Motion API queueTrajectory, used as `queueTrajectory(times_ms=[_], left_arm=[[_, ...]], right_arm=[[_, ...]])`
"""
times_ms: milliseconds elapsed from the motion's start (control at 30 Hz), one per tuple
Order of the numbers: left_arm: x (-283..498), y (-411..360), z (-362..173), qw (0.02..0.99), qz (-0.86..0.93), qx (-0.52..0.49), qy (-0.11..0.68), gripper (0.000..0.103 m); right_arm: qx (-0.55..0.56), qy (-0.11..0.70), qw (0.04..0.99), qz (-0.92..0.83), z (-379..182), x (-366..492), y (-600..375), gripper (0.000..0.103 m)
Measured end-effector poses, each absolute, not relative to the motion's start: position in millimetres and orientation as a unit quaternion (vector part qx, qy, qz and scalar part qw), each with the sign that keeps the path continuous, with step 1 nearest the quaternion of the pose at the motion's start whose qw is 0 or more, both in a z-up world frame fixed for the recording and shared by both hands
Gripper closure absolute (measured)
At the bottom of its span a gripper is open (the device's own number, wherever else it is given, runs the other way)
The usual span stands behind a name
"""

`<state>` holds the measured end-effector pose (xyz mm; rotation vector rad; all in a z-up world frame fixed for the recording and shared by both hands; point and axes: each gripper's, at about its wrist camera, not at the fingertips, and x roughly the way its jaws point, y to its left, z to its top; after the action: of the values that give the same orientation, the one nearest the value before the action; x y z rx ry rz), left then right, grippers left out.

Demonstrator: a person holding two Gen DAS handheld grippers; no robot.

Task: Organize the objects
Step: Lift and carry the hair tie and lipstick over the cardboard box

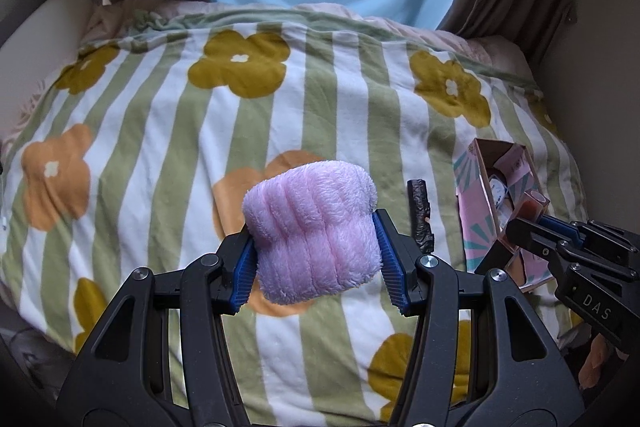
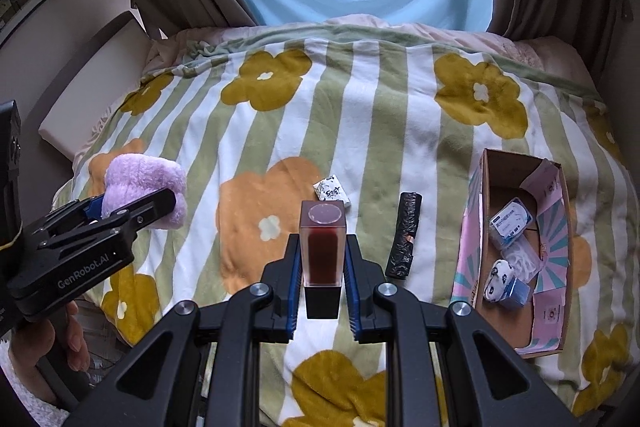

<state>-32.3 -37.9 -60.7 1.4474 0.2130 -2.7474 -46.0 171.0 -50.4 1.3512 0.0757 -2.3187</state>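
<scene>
My left gripper (image 1: 316, 267) is shut on a fluffy pink-lilac cloth roll (image 1: 312, 231) and holds it above the flowered blanket; it also shows at the left of the right wrist view (image 2: 140, 203) with the roll (image 2: 140, 183). My right gripper (image 2: 322, 291) is shut on a square dark-red lipstick tube (image 2: 322, 247) with a black base, held upright above the blanket; it also shows at the right of the left wrist view (image 1: 532, 215). An open cardboard box (image 2: 508, 163) with pink flaps lies on the right and holds several small packets.
A black wrapped stick (image 2: 404, 239) lies on the blanket (image 2: 360, 107) between my right gripper and the box. A small white printed packet (image 2: 332, 193) lies just beyond the lipstick. Curtains and a window stand behind the bed. A white headboard (image 2: 96, 83) is at the left.
</scene>
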Motion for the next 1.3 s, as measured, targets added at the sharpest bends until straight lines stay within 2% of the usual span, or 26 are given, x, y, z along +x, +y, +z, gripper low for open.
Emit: queueTrajectory(times_ms=[433, 733, 1033, 1300], left_arm=[[-46, 7, -39, -0.034, -0.892, 0.450, 0.039, 0.053], [-81, 90, -31, -0.119, -0.889, 0.443, 0.003, 0.053], [-119, 193, -47, -0.205, -0.866, 0.455, -0.044, 0.053], [-160, 270, -91, -0.252, -0.838, 0.477, -0.081, 0.053]], right_arm=[[0.466, -0.012, 0.164, -0.869, -30, -43, 233, 0.085], [0.472, -0.045, 0.081, -0.877, -33, -46, 308, 0.085], [0.503, -0.078, 0.021, -0.860, -66, -54, 373, 0.085], [0.529, -0.126, 0.003, -0.839, -117, -75, 404, 0.085]])
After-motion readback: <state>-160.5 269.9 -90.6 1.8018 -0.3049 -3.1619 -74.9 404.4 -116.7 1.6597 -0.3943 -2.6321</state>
